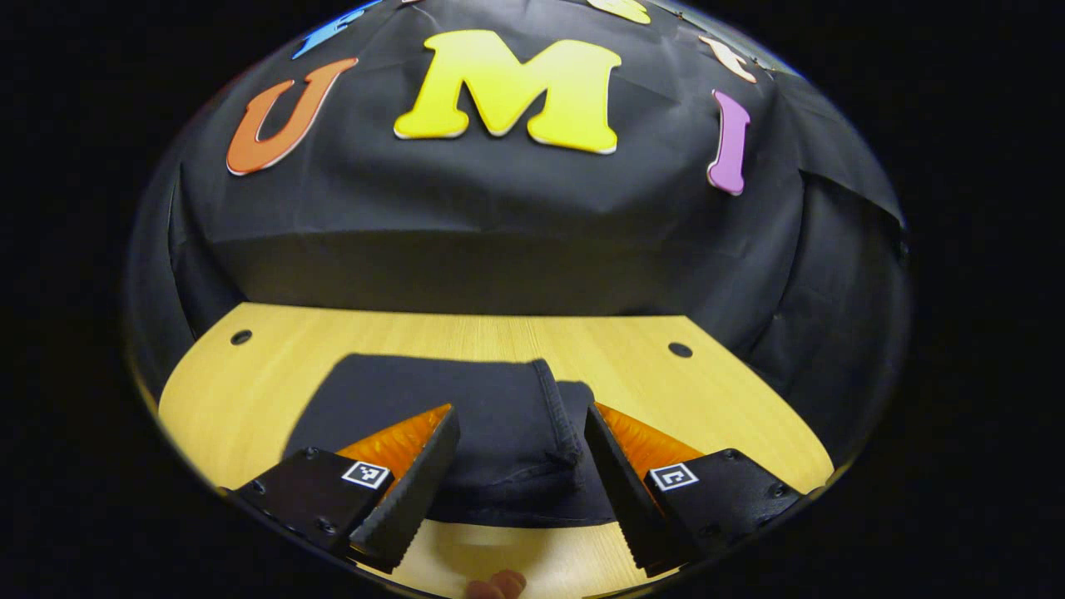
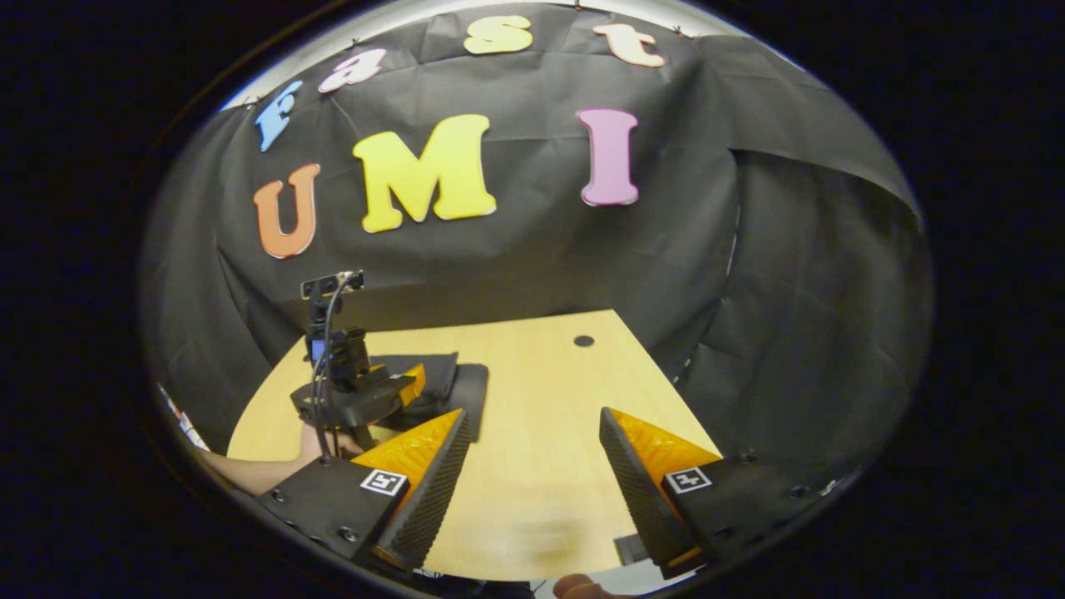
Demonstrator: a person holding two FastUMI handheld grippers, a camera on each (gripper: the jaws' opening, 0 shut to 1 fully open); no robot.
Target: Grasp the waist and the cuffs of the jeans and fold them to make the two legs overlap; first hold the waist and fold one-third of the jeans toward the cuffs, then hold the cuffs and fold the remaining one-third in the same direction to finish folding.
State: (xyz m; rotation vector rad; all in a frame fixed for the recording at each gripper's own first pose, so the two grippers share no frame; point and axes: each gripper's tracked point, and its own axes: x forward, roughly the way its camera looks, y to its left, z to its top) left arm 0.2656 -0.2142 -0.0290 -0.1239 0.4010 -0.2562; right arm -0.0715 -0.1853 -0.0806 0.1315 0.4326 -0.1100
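Observation:
The dark jeans lie folded into a compact bundle on the wooden table, a hemmed edge running down the right side of the top layer. My left gripper is open just above the near part of the bundle, one finger on each side, pressing nothing. In the right gripper view, the jeans sit at the table's left. The left gripper and the hand holding it are over them. My right gripper is open above bare wood, well to the right of the jeans.
The black cloth wall closes the table's far side and right. Round holes mark the tabletop's far corners, one also in the right gripper view. A small camera stands at the back left.

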